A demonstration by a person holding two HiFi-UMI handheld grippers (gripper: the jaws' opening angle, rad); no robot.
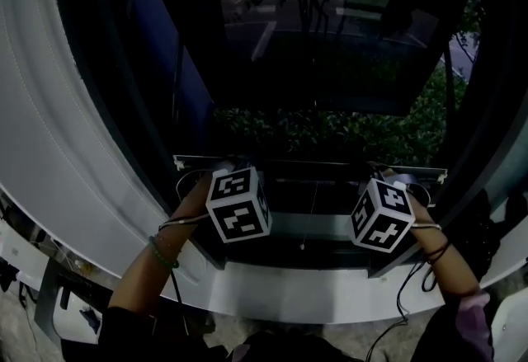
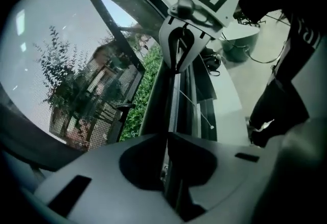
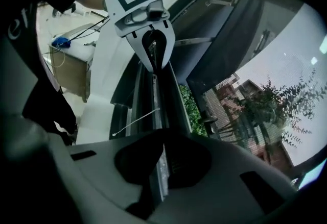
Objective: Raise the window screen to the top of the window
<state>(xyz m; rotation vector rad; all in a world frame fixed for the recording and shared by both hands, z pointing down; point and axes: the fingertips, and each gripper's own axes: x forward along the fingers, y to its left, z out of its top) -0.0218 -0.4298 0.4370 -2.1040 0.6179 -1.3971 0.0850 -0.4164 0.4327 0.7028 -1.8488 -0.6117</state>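
At the far left a broad white window frame (image 1: 74,187) curves down to the white sill (image 1: 289,290), with cables and clutter on the floor beyond it. A forearm with a green bead bracelet (image 1: 162,253) reaches up from there, and the left gripper (image 2: 167,141) is clamped narrow on the thin bottom bar (image 1: 313,161) of the window screen (image 2: 76,100), near the bar's left end. The bar sits low in the opening, a little above the sill, its long axis level from left to right, the mesh rising above it. A thin pull cord (image 1: 309,216) hangs from the bar's middle between the two grippers. Through the opening show green bushes (image 1: 330,133) and brick buildings. Near the bar's right end the right gripper (image 3: 163,139) is likewise closed narrow on the same bar.
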